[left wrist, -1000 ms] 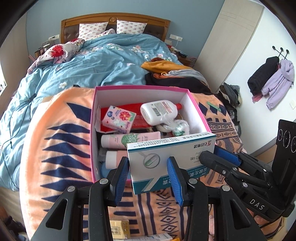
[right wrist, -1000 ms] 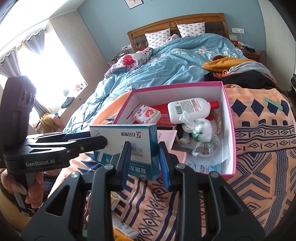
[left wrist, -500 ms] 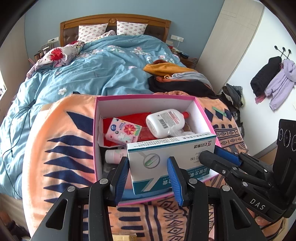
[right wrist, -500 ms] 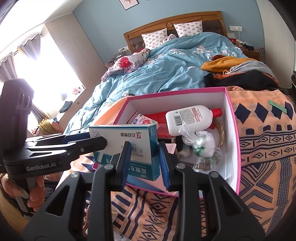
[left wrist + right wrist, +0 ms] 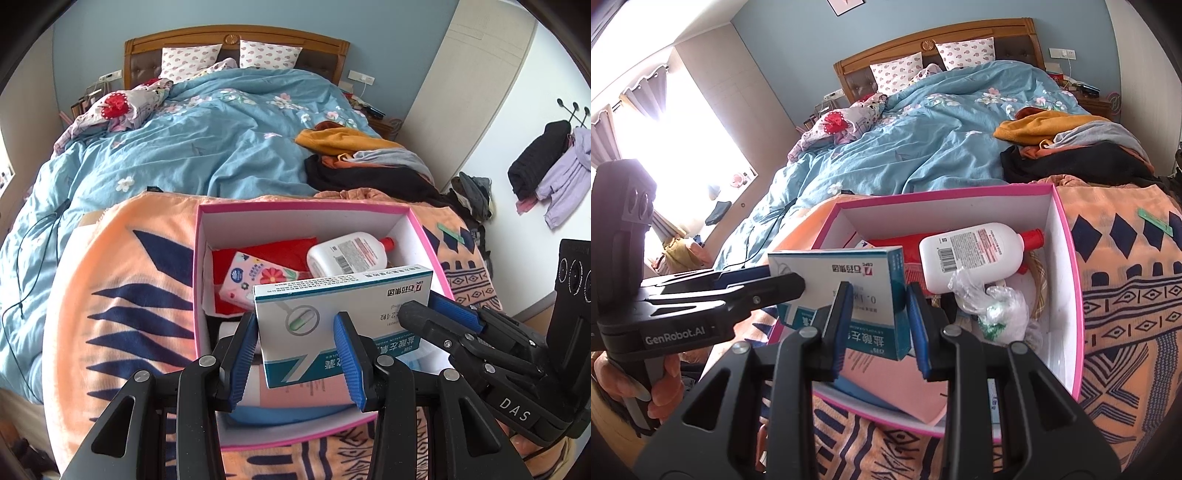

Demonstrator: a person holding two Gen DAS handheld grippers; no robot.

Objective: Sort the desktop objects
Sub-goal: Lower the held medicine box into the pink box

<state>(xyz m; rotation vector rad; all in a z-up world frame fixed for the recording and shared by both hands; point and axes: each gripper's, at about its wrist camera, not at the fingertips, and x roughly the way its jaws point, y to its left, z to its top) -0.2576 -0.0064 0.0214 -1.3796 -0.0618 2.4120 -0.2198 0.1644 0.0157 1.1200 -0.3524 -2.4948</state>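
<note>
Left wrist view: both the left tool (image 5: 301,356) and right tool (image 5: 879,328) pinch one medicine box (image 5: 343,314). It hangs over the pink box (image 5: 199,258), probably to go inside

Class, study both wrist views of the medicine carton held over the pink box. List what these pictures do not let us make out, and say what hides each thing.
1. Left wrist view: the medicine carton covers the pink box contents beneath.
2. Right wrist view: the crumpled plastic bag contents, blurred by wrinkled film.
3. Right wrist view: the white bottle label print, too small.
4. Both views: whether the carton touches anything below, hidden by the left gripper and right gripper.
</note>
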